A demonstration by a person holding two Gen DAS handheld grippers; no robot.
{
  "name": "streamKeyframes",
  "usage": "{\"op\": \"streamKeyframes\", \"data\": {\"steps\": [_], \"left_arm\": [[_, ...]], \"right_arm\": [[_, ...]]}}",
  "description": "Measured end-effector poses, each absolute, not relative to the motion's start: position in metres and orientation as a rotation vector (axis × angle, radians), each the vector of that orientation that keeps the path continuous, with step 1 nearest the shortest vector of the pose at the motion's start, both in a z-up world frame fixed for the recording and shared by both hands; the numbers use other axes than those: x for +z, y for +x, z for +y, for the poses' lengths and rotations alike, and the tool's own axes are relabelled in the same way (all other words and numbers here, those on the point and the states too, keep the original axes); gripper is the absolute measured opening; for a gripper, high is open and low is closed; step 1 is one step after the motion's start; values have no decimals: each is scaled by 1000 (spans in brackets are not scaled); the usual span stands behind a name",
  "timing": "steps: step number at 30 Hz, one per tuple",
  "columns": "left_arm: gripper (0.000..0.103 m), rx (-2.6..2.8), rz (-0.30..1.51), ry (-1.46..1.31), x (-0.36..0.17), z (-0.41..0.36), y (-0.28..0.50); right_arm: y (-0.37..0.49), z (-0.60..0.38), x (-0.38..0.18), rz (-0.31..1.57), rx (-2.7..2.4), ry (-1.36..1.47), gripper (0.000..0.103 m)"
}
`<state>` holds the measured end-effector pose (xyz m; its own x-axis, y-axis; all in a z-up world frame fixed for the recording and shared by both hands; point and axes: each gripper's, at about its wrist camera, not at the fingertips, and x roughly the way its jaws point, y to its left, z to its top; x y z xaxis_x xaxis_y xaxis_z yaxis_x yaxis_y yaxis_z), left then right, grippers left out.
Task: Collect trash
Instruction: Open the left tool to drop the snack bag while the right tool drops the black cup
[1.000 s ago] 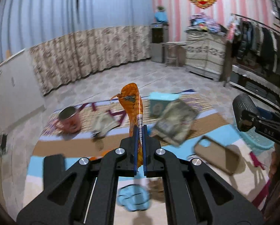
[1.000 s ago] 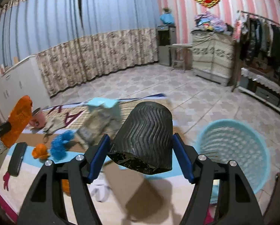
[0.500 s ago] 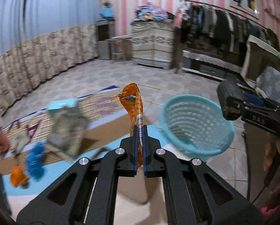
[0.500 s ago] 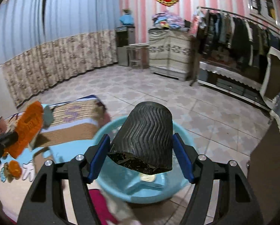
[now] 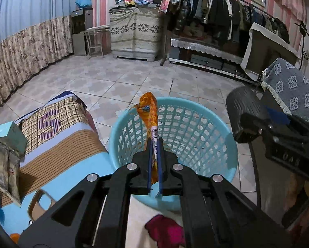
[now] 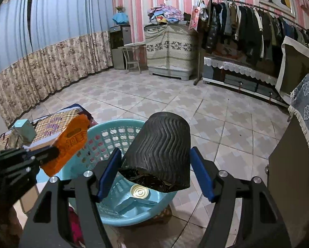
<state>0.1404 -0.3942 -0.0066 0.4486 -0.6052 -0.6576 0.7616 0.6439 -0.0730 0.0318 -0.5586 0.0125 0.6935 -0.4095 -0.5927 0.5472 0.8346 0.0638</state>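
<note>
A: What is the left gripper (image 5: pixel 153 165) gripping?
B: An orange wrapper (image 5: pixel 149 115), over the blue basket (image 5: pixel 220 128).
A: And the right gripper (image 6: pixel 155 173)?
B: It is clamping a black ribbed cup (image 6: pixel 162 144) above the basket.

Left tool (image 5: pixel 153 165) nearly closed, clamping; right tool (image 6: pixel 155 173) wide, gripping, both held level.

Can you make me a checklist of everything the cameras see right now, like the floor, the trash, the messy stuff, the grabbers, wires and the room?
Surface: tiled floor, patterned mat.
Job's things: blue basket; orange wrapper; black ribbed cup.
Clutter: red cloth, teal box, phone case.
Grippers: left gripper shut on wrapper; right gripper holds cup over basket.
Cables: nothing seen.
Surroundings: clothes rack, curtains.
</note>
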Motion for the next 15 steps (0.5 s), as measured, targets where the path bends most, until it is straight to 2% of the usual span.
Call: {"op": "streamKeyframes", "data": {"steps": [2,4,6,8,13,15], "left_arm": [[8,-843,709,239,-8,-390,147],[31,-816,709,227,-7,-388,152],[42,-802,697,199,-4,-386,158],[48,-790,691,191,-1,-382,161],[77,-685,636,183,14,-361,166],[82,-649,608,185,22,-346,164]], "right_arm": [[33,-560,9,606,-541,243,68],[35,-559,6,610,-541,247,68],[38,-559,4,615,-536,254,68],[42,-557,1,625,-533,252,68],[51,-552,-7,637,-524,245,68],[57,-546,-9,639,-517,247,68]]}}
